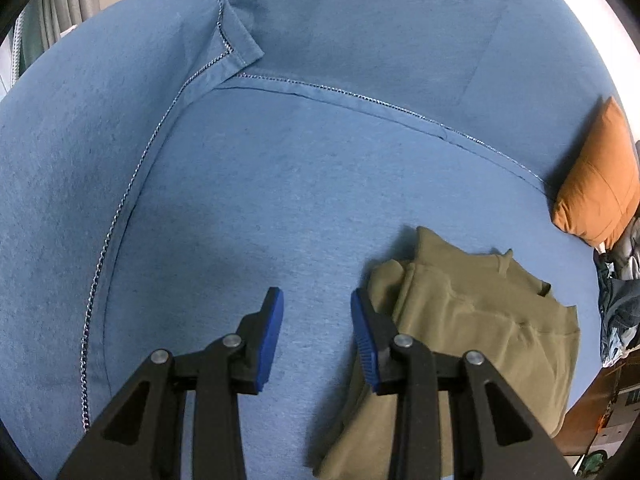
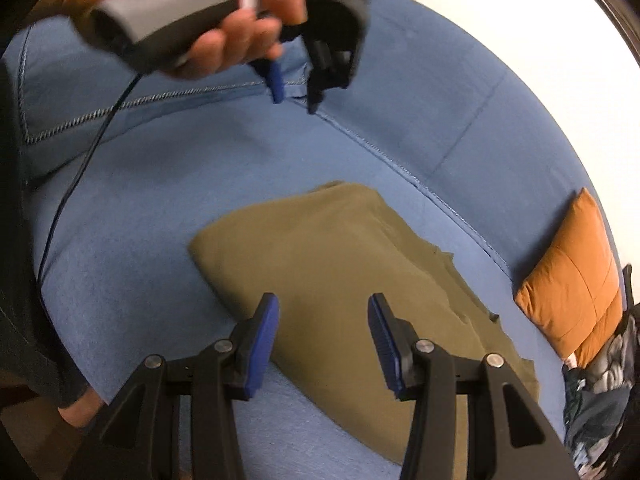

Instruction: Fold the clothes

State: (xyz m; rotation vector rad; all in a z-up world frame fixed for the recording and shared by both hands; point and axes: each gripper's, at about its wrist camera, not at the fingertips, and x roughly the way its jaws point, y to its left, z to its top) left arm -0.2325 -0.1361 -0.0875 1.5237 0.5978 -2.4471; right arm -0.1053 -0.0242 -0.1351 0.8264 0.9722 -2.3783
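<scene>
An olive green garment (image 2: 340,272) lies folded flat on the blue sofa seat (image 2: 132,240). In the left wrist view the olive green garment (image 1: 472,320) lies to the right of my left gripper (image 1: 317,298), which is open and empty above the seat, its right finger at the cloth's left edge. My right gripper (image 2: 323,304) is open and empty, hovering over the near part of the garment. In the right wrist view the left gripper (image 2: 294,98) is held in a hand, raised above the seat behind the garment, jaws apart.
An orange cushion (image 2: 572,280) leans at the sofa's right end, also in the left wrist view (image 1: 600,176). A dark bundle of clothes (image 2: 600,396) lies beside it. The blue sofa backrest (image 1: 360,20) and armrest (image 1: 72,160) bound the seat. A black cable (image 2: 68,200) hangs at left.
</scene>
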